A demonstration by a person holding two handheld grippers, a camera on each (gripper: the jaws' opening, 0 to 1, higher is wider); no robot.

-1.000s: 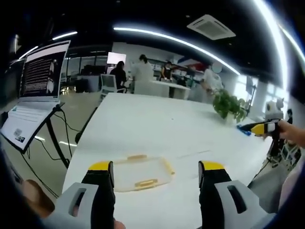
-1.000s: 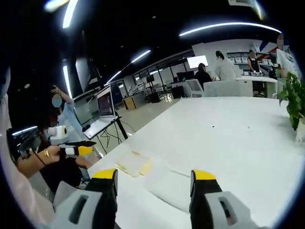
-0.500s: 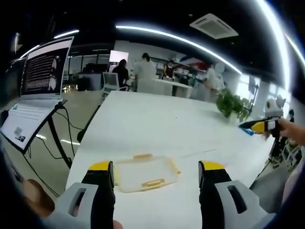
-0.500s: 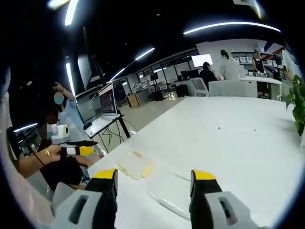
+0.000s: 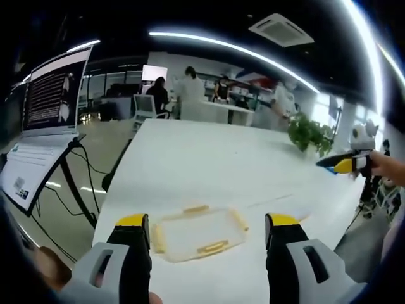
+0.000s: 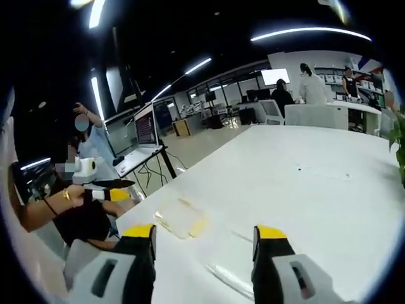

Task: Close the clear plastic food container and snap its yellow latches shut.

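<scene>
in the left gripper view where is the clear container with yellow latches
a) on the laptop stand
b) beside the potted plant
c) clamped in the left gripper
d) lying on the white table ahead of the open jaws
d: the clear container lies flat on the white table, ahead of the left gripper, whose jaws stand apart with nothing between them.

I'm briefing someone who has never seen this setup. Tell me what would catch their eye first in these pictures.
First the clear plastic container with yellow latches, lying flat on the long white table just beyond the left gripper, whose jaws stand apart. In the right gripper view the same container sits further off, left of the open right gripper. Next, the laptop on a stand beside the table, and the potted plant at its far edge.
</scene>
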